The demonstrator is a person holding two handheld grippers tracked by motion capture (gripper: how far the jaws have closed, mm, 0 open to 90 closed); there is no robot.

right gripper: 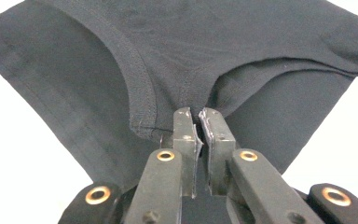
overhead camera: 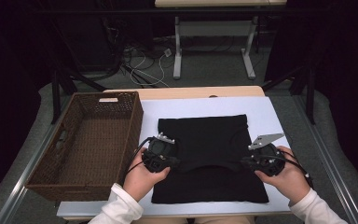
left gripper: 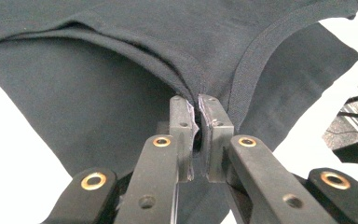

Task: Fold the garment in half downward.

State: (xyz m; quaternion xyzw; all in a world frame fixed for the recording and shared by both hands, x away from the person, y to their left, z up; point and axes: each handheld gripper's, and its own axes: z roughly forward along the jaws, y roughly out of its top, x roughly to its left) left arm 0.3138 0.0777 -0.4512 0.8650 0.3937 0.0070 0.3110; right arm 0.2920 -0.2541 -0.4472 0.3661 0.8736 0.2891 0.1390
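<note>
Here a black knitted garment lies on the white sheet that covers the counter, its lower part folded up over itself. The left gripper is closed on a seam of the soft cloth beside a ribbed, curved hem. The right gripper pinches the opposite seam in the same way. To the left stands a rectangular brown woven basket.

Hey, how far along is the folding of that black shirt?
Mid-fold. The left gripper and right gripper each pinch an edge of the black shirt, lifting one layer over the rest. Left: lay it flat; it probably then goes into the basket, which holds nothing.
</note>
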